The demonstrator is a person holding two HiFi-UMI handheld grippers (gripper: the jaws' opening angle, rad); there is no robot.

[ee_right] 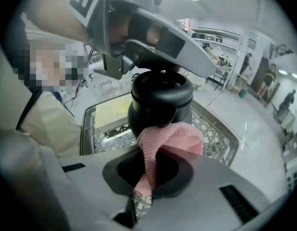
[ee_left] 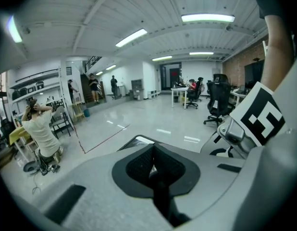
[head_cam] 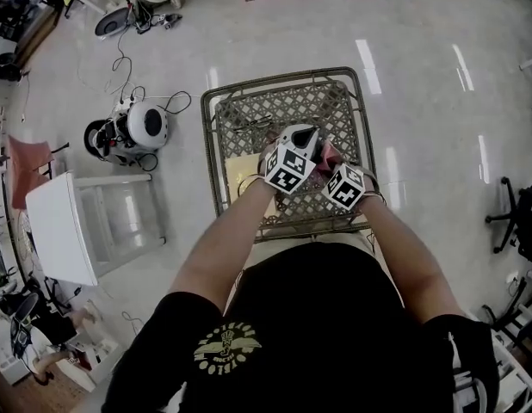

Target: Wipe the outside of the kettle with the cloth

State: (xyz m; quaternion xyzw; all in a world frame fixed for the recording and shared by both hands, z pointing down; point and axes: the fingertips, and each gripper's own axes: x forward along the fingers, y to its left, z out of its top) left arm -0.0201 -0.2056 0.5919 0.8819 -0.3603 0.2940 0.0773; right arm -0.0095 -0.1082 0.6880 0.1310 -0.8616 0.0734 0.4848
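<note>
The kettle (ee_right: 160, 105), black and rounded, is sitting over the middle of the wire-lattice bench (head_cam: 311, 101). Whether it is resting on the bench or hanging just above it I cannot tell.

The right gripper (ee_right: 146, 177) is pinching a pink cloth (ee_right: 170, 138) tight between its jaws. The bunched cloth is pressing against the kettle's lower side, towards the person's edge of the bench.

The left gripper (ee_left: 154, 166) is pointing out across the bench with its jaws pressed together, and nothing is showing between them in its own view. In the right gripper view it is hovering right over the kettle's lid, though I cannot tell whether it is touching. In the head view both grippers are sitting close together over the near half of the bench.

A pale yellow sheet (head_cam: 240, 166) is showing at the bench's left part. On the floor to the left of the bench a round white appliance (head_cam: 145, 126) is standing among cables. A white stand (head_cam: 72, 231) is standing on that same side of the bench, nearer the person.
</note>
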